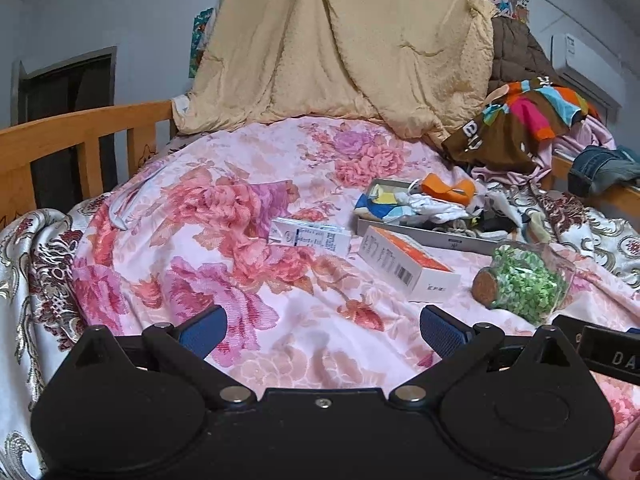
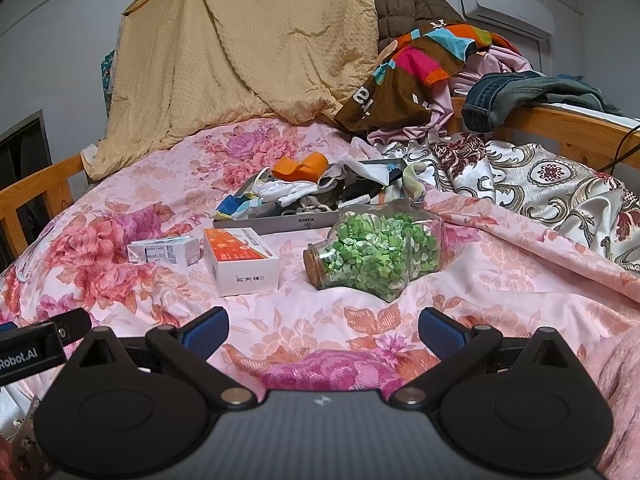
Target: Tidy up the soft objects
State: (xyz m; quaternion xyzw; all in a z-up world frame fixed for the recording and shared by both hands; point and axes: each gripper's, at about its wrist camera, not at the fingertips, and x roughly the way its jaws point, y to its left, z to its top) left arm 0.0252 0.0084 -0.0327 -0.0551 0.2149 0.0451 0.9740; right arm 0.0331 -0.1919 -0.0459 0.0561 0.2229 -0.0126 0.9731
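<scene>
1. Left wrist view: the left gripper (image 1: 322, 334) hangs low over a bed covered by a pink floral quilt (image 1: 224, 240), its blue-padded fingers (image 1: 202, 334) spread wide apart with nothing between them.
2. Beyond the gripper, a grey tray (image 1: 436, 238) lies on the quilt, heaped with soft items: an orange cloth (image 1: 448, 188), white socks (image 1: 434, 206) and other small fabric pieces.
3. Just in front of the tray sits an orange-and-white box (image 1: 408, 262); to the left of the tray lies a smaller white carton (image 1: 310, 238); to the right of the box lies a corked glass jar (image 1: 524, 282) on its side, filled with green bits.
4. Behind the tray a tan blanket (image 1: 340, 44) hangs down, and to the right of the tray is a pile of colourful clothes (image 1: 528, 120).
5. Right wrist view: the right gripper (image 2: 322, 334) also hovers over the quilt (image 2: 120, 240) with its fingers (image 2: 442, 332) held well apart and empty.
6. Straight ahead lies the jar (image 2: 374, 254), its cork pointing left; the tray (image 2: 280, 222) of soft items sits just behind it, with the orange cloth (image 2: 302, 166) on top.
7. The orange-and-white box (image 2: 240, 260) lies left of the jar, and the white carton (image 2: 164, 254) lies further left.
8. Folded jeans (image 2: 516, 94) rest on the wooden bed rail (image 2: 560, 120), well to the right of the tray.
</scene>
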